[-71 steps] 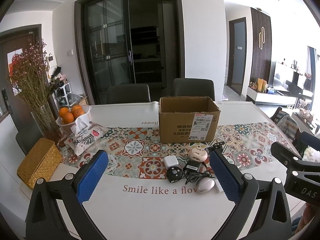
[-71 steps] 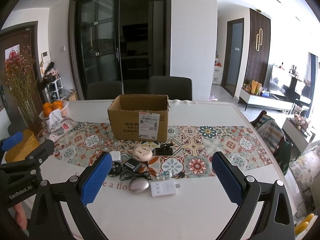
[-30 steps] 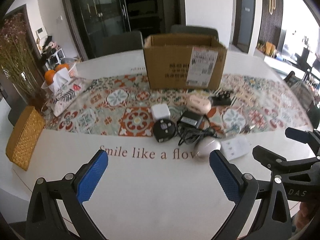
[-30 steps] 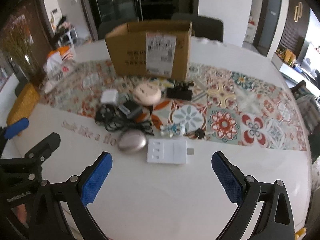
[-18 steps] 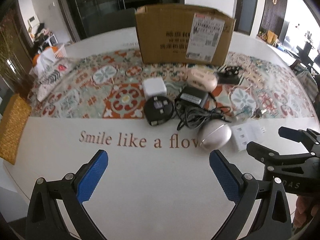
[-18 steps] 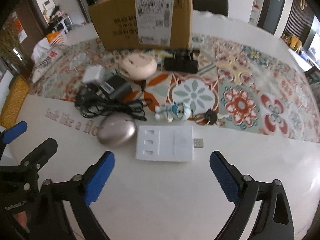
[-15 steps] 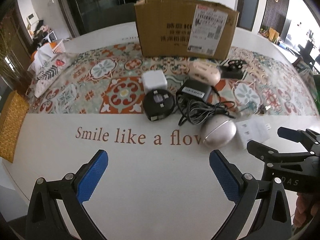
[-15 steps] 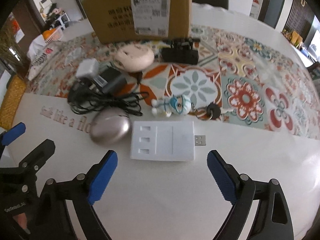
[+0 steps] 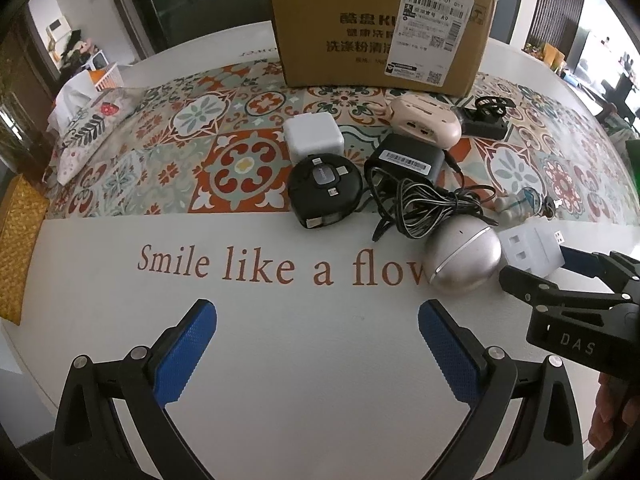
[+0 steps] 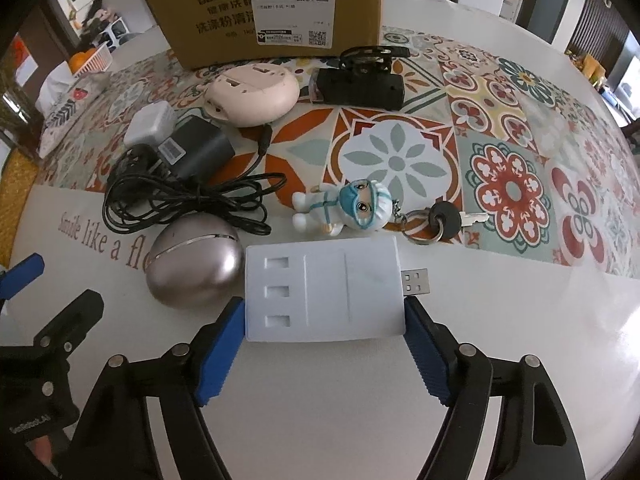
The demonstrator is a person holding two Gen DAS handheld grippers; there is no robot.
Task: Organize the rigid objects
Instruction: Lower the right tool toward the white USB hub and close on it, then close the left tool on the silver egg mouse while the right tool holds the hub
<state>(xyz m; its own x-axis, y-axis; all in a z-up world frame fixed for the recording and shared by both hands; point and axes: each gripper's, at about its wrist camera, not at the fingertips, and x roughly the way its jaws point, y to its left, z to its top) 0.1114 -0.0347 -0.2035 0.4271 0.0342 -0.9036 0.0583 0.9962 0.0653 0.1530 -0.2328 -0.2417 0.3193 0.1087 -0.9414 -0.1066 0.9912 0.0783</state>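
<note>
Right wrist: fingers (image 10: 224,340) flanking hub (image 10: 324,292) edges.

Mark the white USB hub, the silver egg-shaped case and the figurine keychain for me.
white USB hub (image 10: 324,290): right wrist view, flat top face.
silver egg-shaped case (image 10: 195,265): right wrist view, domed lid.
figurine keychain (image 10: 344,209): right wrist view, the doll's body.

Flat white rectangular plastic USB hub (image 10: 324,290) lying on the table

It is resting face up, its metal plug pointing right, just beside a silver egg-shaped gadget (image 10: 195,266).
</note>
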